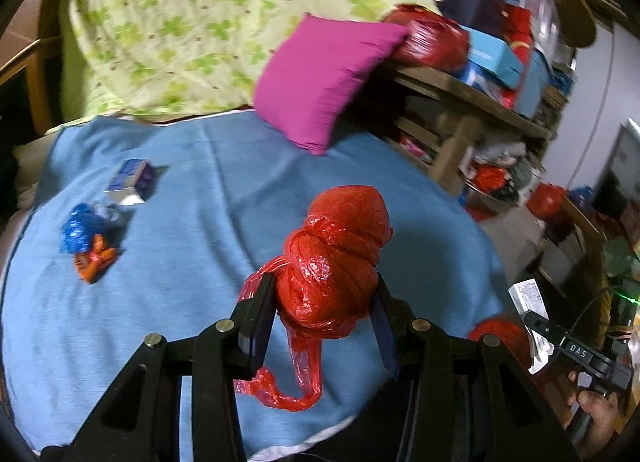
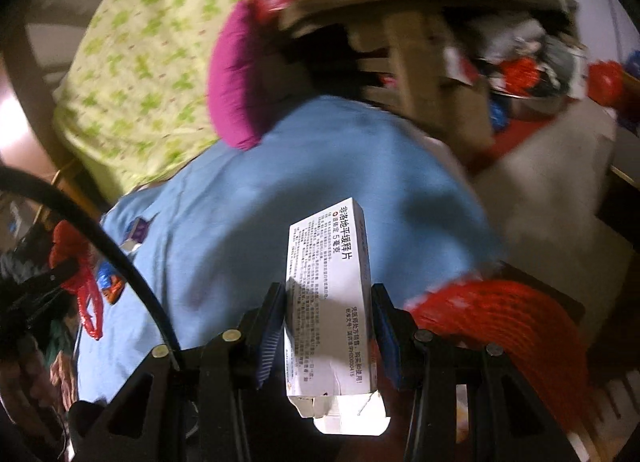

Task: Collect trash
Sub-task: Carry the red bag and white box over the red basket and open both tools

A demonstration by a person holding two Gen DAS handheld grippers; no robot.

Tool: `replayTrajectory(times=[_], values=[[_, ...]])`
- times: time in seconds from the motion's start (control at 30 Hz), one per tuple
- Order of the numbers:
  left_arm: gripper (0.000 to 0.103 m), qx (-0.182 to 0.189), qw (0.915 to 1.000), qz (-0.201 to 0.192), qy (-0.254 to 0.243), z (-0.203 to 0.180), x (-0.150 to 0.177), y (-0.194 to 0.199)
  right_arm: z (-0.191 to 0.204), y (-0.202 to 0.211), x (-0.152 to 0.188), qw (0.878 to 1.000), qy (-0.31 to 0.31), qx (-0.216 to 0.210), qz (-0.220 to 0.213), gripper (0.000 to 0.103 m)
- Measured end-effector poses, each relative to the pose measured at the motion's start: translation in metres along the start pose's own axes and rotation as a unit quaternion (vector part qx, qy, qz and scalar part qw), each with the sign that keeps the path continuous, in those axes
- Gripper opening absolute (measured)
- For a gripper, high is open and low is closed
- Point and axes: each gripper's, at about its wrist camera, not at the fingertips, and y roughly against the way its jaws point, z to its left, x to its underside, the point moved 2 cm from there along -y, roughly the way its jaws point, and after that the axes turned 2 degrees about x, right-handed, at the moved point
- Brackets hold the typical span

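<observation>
My left gripper (image 1: 325, 294) is shut on a knotted red plastic bag (image 1: 340, 254), lifted above the blue blanket (image 1: 192, 262); its loose tail hangs below the fingers. In the right wrist view my right gripper (image 2: 328, 316) is shut on a white medicine box (image 2: 330, 302) with printed text, its torn flap toward the camera. That box (image 1: 528, 296) and right gripper show at the right edge of the left wrist view. A purple and white carton (image 1: 134, 179) and a blue and orange wrapper (image 1: 86, 240) lie on the blanket's left side. A red bag rim (image 2: 500, 310) sits low on the right.
A magenta cushion (image 1: 324, 77) leans against a green-patterned quilt (image 1: 192, 21) at the back. A wooden shelf (image 1: 472, 93) crowded with boxes and red bags stands to the right. A black cable (image 2: 120, 254) crosses the left of the right wrist view. A hand (image 1: 596, 410) grips the right tool.
</observation>
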Motion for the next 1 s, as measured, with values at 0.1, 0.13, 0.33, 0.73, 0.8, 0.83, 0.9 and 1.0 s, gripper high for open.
replayTrajectory(times=[0.1, 0.13, 0.33, 0.73, 0.8, 0.83, 0.9, 1.0], values=[[0.047, 0.014, 0.9998, 0.007, -0.014, -0.019, 0.003, -0.005, -0.026, 0.010, 0.005, 1.000, -0.019, 0.019, -0.002, 0.046], [0.047, 0.019, 0.9996, 0.009, -0.021, -0.027, 0.004, -0.007, -0.033, 0.013, 0.006, 0.999, -0.023, 0.025, -0.003, 0.046], [0.047, 0.047, 0.9971, 0.017, -0.057, -0.070, 0.009, -0.013, -0.069, 0.025, 0.015, 0.997, -0.040, 0.063, -0.002, 0.046], [0.047, 0.085, 0.9895, 0.040, -0.110, -0.130, 0.026, -0.025, -0.118, 0.026, 0.044, 0.991, -0.095, 0.096, 0.024, 0.050], [0.047, 0.088, 0.9887, 0.045, -0.113, -0.135, 0.028, -0.028, -0.125, 0.021, 0.045, 0.989, -0.111, 0.094, 0.034, 0.064], [0.047, 0.089, 0.9883, 0.047, -0.114, -0.138, 0.028, -0.031, -0.129, 0.019, 0.047, 0.988, -0.120, 0.094, 0.039, 0.083], [0.047, 0.093, 0.9869, 0.054, -0.120, -0.144, 0.031, -0.035, -0.137, 0.018, 0.048, 0.985, -0.139, 0.089, 0.038, 0.087], [0.047, 0.099, 0.9845, 0.062, -0.131, -0.155, 0.035, -0.039, -0.139, 0.024, 0.048, 0.985, -0.140, 0.094, 0.026, 0.087]])
